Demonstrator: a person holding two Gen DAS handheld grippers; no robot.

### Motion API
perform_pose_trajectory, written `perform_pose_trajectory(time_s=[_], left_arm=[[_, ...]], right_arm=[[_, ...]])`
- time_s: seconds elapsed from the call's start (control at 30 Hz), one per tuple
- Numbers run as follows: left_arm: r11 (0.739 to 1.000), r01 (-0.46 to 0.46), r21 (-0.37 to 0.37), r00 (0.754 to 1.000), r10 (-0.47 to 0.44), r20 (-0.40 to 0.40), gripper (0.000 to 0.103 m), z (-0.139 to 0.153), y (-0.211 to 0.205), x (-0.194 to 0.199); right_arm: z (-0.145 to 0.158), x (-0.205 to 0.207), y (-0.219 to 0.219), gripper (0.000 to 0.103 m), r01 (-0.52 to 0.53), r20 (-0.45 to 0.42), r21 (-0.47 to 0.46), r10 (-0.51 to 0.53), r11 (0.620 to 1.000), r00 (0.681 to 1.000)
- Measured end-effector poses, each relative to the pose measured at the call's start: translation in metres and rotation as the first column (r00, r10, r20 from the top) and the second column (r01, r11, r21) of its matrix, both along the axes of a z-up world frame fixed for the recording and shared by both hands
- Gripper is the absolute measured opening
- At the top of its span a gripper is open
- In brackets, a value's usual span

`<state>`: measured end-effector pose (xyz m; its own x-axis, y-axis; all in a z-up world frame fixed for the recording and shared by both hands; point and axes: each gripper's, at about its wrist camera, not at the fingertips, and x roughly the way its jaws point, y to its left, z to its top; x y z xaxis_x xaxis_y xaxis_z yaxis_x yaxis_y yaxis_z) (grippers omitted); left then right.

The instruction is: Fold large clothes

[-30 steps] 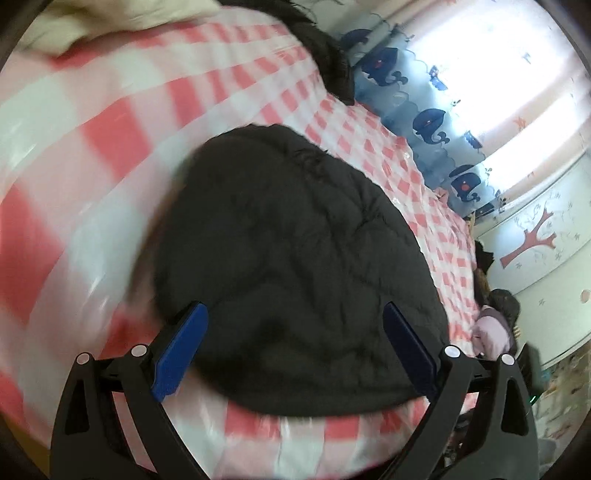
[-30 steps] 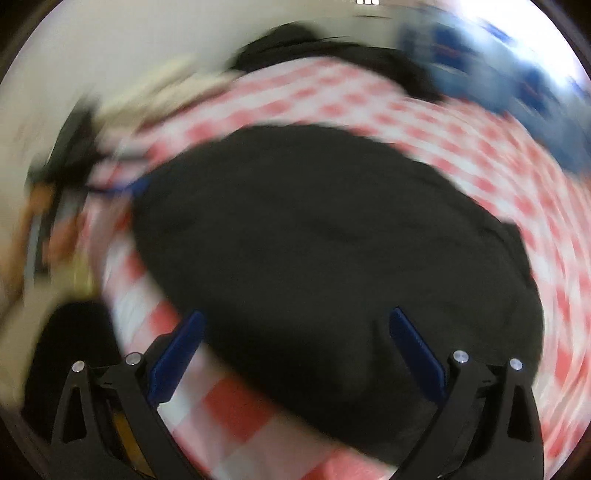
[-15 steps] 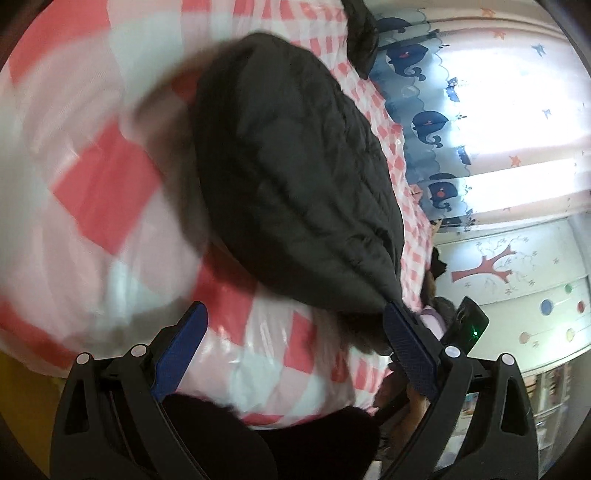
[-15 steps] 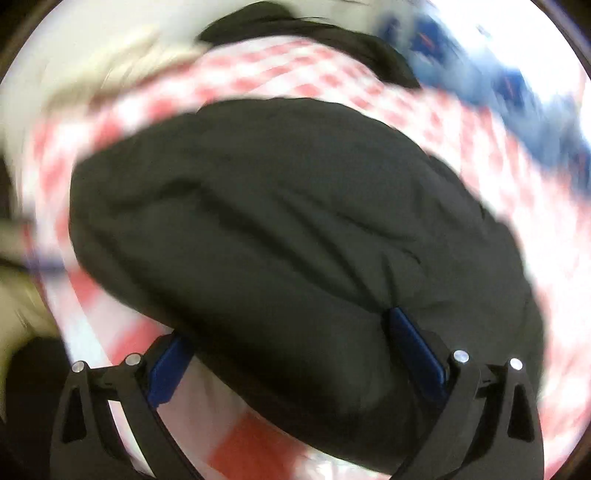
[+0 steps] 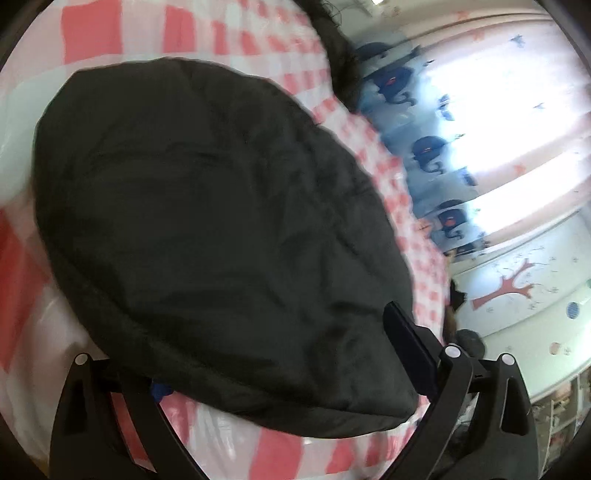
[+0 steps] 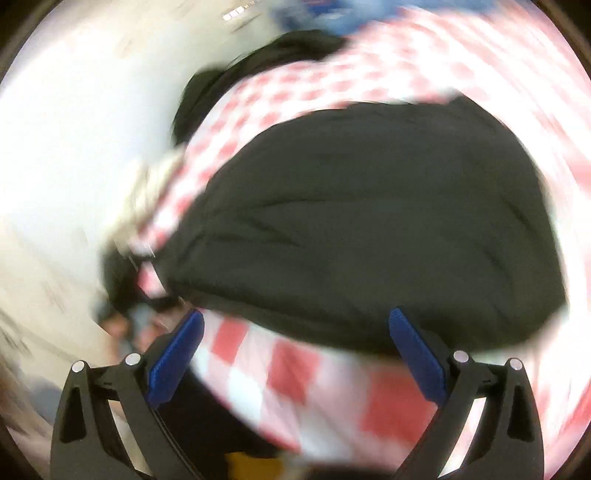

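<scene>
You have no words, labels, brands or numbers to read anywhere here; both views are too blurred.

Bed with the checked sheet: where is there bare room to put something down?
The checked sheet lies bare beyond the black jacket, and a strip shows along the jacket's near edge, by the right gripper. The middle is taken by the jacket, and another dark garment crowds the curtain side.

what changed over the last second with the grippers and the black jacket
The left gripper moved in on the black jacket: its near edge, ahead of the open fingers a second ago, now drapes over the left finger. The right gripper swung sideways, so the jacket's edge, between its fingers half a second ago, lies just ahead. Both remain open; the jacket is still on the red-checked cover.
</scene>
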<state>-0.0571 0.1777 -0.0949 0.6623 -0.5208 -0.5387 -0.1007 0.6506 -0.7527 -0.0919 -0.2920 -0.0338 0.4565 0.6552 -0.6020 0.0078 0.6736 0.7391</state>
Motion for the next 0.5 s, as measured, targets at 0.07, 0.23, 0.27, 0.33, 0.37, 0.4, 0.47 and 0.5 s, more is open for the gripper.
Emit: perform_pose_trajectory(time_s=[0.07, 0.23, 0.27, 0.33, 0.37, 0.4, 0.47, 0.5], left_arm=[[1.000, 0.010, 0.024, 1.000, -0.010, -0.004, 0.092, 0.001, -0.001, 0.002], [1.000, -0.010, -0.013, 1.000, 0.009, -0.004, 0.092, -0.001, 0.008, 0.007], [0.999, -0.019, -0.027, 1.000, 0.019, -0.009, 0.092, -0.002, 0.010, 0.008], [0.998, -0.038, -0.044, 0.999, 0.038, -0.017, 0.092, -0.008, 0.019, 0.007], [0.998, -0.046, -0.052, 0.999, 0.046, -0.020, 0.092, -0.010, 0.023, 0.007], [0.997, -0.050, -0.056, 0.999, 0.049, -0.020, 0.092, -0.011, 0.027, -0.001], [0.997, -0.051, -0.059, 0.999, 0.050, -0.020, 0.092, -0.012, 0.030, 0.000], [0.997, -0.049, -0.056, 0.999, 0.048, -0.022, 0.092, -0.013, 0.029, 0.001]], right_arm=[[-0.025, -0.006, -0.035, 0.096, 0.086, -0.101, 0.129, -0.073, 0.988, 0.992], [-0.067, 0.009, -0.045, 0.096, 0.129, -0.187, 0.314, -0.072, 0.941, 0.980], [-0.070, 0.014, -0.045, 0.096, 0.137, -0.195, 0.299, -0.080, 0.945, 0.978], [-0.063, 0.023, -0.048, 0.096, 0.177, -0.137, 0.307, -0.140, 0.935, 0.981], [-0.056, 0.022, -0.053, 0.096, 0.189, -0.086, 0.354, -0.169, 0.916, 0.982], [-0.047, 0.019, -0.056, 0.096, 0.197, -0.032, 0.402, -0.201, 0.894, 0.979], [-0.039, 0.017, -0.059, 0.096, 0.207, -0.016, 0.384, -0.218, 0.900, 0.976], [-0.045, 0.018, -0.056, 0.096, 0.206, -0.065, 0.350, -0.196, 0.914, 0.979]])
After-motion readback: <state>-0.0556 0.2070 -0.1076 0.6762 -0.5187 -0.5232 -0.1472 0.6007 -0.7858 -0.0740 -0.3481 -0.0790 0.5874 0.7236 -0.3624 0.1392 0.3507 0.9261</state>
